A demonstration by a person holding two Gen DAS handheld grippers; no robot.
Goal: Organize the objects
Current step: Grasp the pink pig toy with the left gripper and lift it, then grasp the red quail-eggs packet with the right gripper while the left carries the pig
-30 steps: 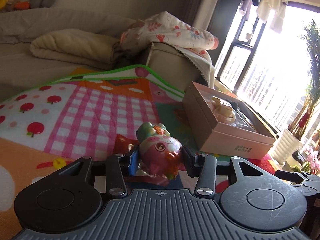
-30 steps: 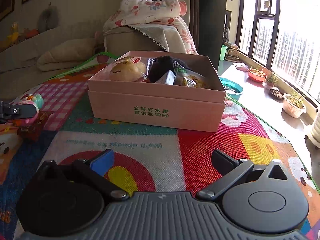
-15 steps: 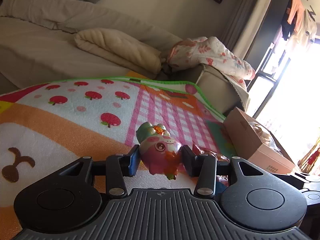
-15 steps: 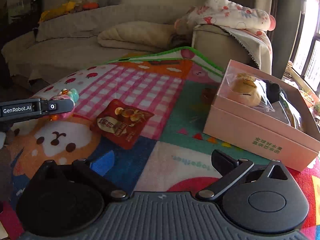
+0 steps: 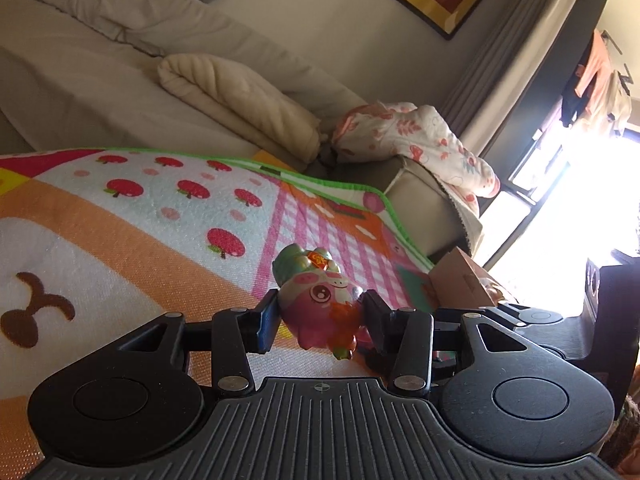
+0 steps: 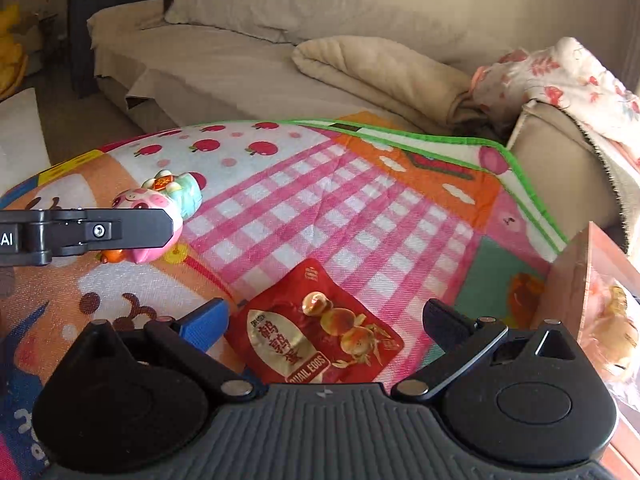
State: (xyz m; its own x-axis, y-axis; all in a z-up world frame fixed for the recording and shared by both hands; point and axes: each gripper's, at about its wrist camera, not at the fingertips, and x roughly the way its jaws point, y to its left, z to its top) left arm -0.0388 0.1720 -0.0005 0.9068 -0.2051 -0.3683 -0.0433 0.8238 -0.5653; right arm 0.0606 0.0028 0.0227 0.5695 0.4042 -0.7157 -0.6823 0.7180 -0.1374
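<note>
Red quail-egg packet (image 6: 316,340) only in right view, between open right tool (image 6: 324,316)

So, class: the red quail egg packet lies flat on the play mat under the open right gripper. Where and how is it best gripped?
Probably by an edge. The red quail egg packet lies flat on the play mat, offering no height to pinch. The open right gripper already straddles it, so come from above, tilt down and close across the near, crinkled edge.

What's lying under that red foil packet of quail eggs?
The red foil quail-egg packet lies flat on the colourful quilted play mat, across its pink checked patch. The right gripper hovers open over it. Whatever is directly beneath stays covered.
</note>
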